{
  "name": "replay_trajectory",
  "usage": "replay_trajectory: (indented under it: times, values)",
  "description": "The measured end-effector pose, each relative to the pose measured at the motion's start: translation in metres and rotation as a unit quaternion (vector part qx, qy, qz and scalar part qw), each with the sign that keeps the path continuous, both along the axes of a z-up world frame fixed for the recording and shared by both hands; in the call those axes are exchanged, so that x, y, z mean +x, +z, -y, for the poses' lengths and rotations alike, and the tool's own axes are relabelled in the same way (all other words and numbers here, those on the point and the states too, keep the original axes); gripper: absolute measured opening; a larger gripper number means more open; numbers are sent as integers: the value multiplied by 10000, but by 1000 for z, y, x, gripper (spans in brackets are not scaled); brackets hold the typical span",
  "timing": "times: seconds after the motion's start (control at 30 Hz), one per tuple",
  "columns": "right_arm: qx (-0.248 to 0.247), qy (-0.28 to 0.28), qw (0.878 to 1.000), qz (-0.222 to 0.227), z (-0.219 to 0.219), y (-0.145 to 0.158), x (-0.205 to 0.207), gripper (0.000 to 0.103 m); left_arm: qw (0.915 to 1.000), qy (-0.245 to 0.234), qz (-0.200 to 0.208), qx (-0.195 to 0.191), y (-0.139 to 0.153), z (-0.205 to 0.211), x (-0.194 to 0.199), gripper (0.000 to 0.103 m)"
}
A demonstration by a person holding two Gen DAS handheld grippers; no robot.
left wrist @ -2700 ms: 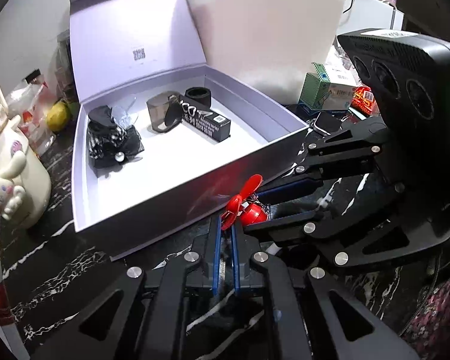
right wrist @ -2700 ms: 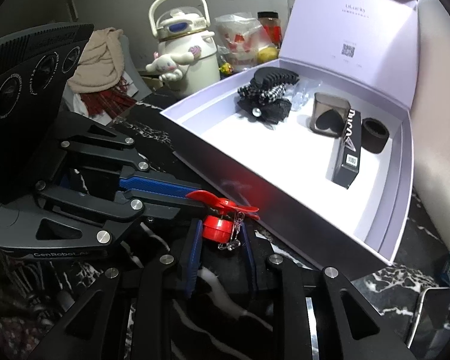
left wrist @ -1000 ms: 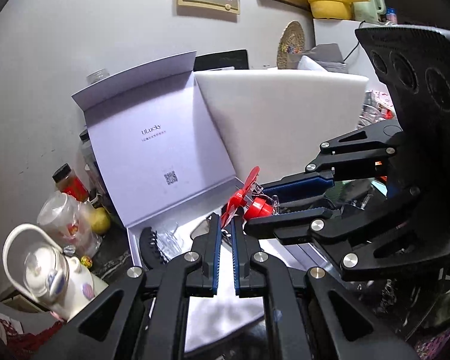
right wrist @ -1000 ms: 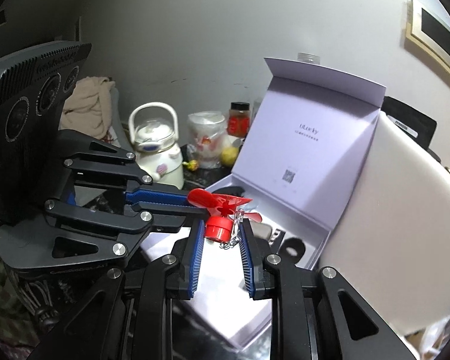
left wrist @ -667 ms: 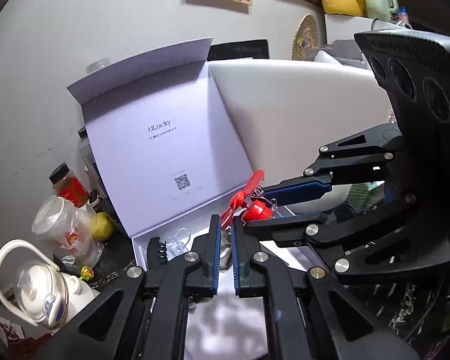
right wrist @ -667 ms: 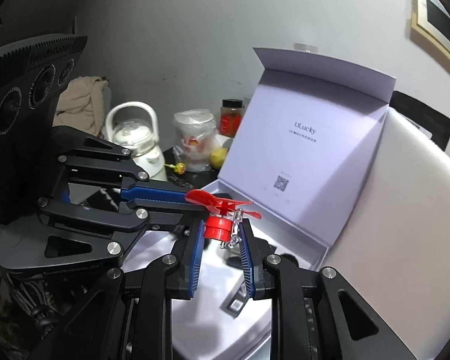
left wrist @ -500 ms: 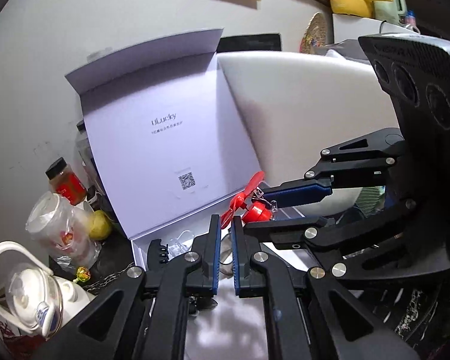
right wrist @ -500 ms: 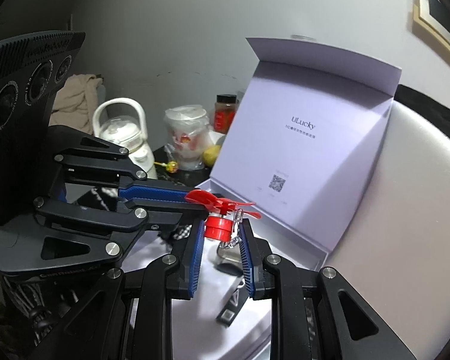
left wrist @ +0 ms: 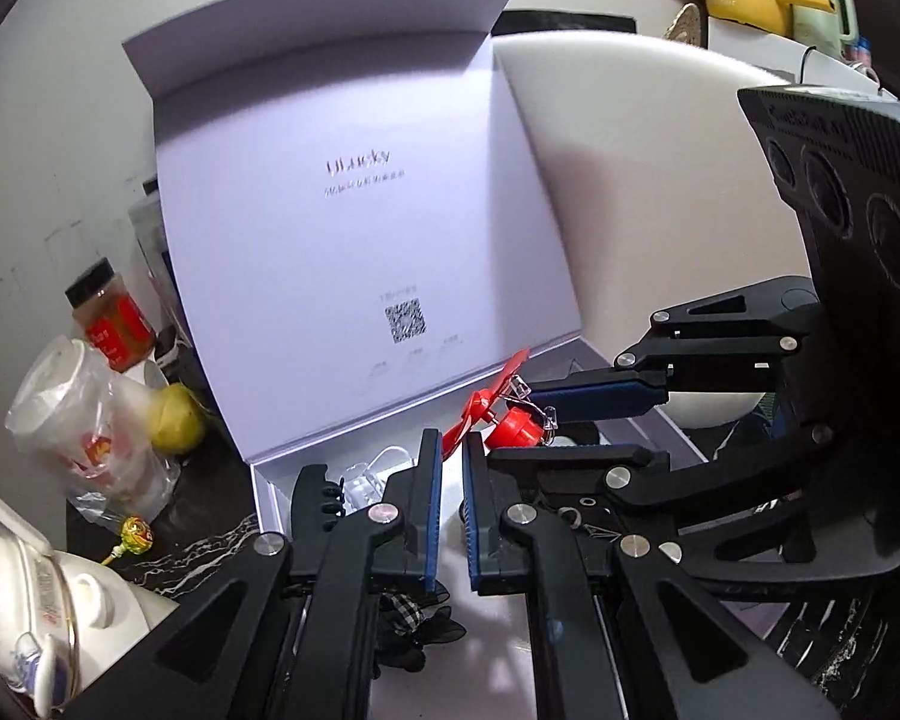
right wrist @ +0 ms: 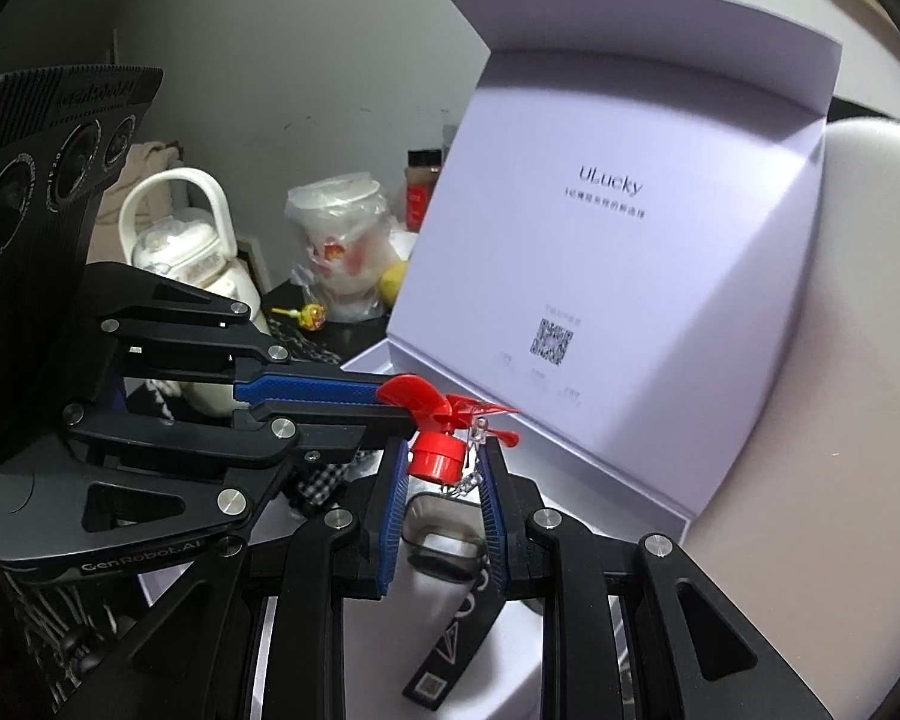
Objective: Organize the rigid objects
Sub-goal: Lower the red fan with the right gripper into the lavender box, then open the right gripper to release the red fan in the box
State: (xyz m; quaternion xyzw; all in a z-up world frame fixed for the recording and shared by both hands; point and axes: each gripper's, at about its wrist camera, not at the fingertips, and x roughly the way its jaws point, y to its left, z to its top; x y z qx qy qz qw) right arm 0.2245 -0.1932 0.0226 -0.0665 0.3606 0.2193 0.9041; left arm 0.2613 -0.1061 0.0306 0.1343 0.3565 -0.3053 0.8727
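Observation:
A small red propeller fan [left wrist: 498, 414] with a wire clip hangs between both grippers, above the open lavender gift box [left wrist: 354, 252]. My left gripper [left wrist: 450, 456] is nearly shut and pinches a red blade at its tips. My right gripper [right wrist: 441, 459] is shut on the fan's red hub [right wrist: 435, 456]. Under them in the box lie a smoky clear case [right wrist: 444, 546], a long black box [right wrist: 456, 636], a black hair claw [left wrist: 321, 495] and a checked bow [left wrist: 408, 612].
Left of the box stand a white kettle [right wrist: 180, 240], a bagged cup [left wrist: 90, 420], a lemon [left wrist: 174, 420], a red-labelled jar [left wrist: 111, 324] and a lollipop [left wrist: 132, 534]. A white foam board [left wrist: 648, 180] leans behind the box at right.
Both grippers have carried the fan from the black marble table up and forward over the box. They now sit lower and closer to the lid. The hold on the fan is unchanged.

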Motion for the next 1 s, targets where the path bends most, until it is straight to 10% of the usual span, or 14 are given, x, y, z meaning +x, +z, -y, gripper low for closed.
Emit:
replay_trajectory:
  times: [1.0]
  values:
    - [-406, -221, 9968, -653, -7, -35, 13, 25, 9966, 454, -660, 184, -42, 0, 7, 7]
